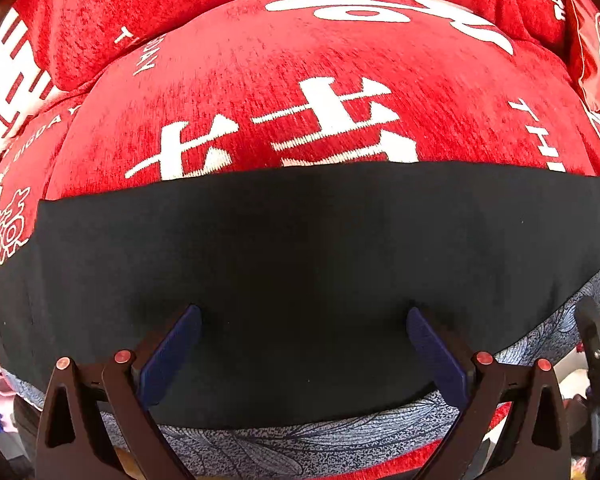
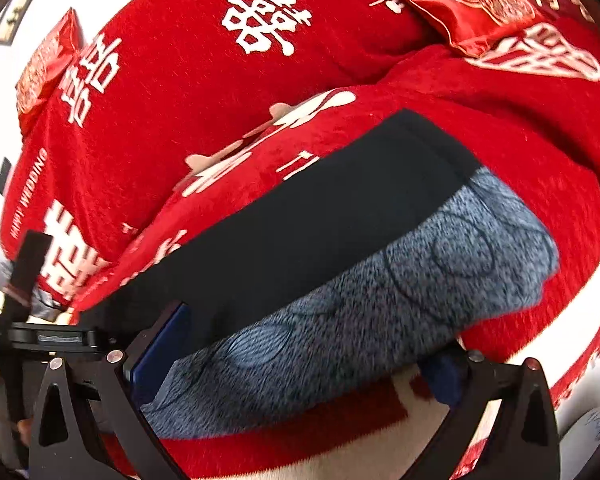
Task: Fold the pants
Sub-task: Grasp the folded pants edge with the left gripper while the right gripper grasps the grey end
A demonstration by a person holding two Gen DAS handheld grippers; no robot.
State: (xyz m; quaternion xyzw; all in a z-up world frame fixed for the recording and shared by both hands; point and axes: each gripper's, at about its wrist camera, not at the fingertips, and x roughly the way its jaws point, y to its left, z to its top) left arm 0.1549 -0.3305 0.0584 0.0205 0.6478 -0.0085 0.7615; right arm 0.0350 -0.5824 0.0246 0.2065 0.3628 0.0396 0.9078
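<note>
**Both grippers spread over the folded pants on the red sofa**

Nearest to me, my left gripper (image 1: pixel 304 344) is hovering with its blue pads (image 1: pixel 168 356) wide apart, and nothing is caught between them. Just beyond the tips, the pants (image 1: pixel 308 264) are lying as a flat black band, and a blue-grey patterned layer (image 1: pixel 300 444) is showing along the near edge beneath it. I cannot tell whether that layer is the pants' lining or a separate cloth.

My right gripper (image 2: pixel 304 344) is also standing spread, one pad (image 2: pixel 160 356) beside the near end of the bundle, the other low on the far side; the patterned fabric is passing between them, but I am not seeing a pinch.

The pants are resting on the rounded seat of the sofa (image 1: pixel 300 80), covered in red cloth with white characters. Further back, a red embroidered cushion (image 2: pixel 472 4) is leaning against the backrest.

I am judging the risks this way: the seat is curving down toward me, so the stacked layers could be sliding off the front edge if I nudge them. If I close on only the top black layer, the fold could be peeling open. The plush cover may also be dragging the fabric and skewing the edges.

No containers are showing in either view.
</note>
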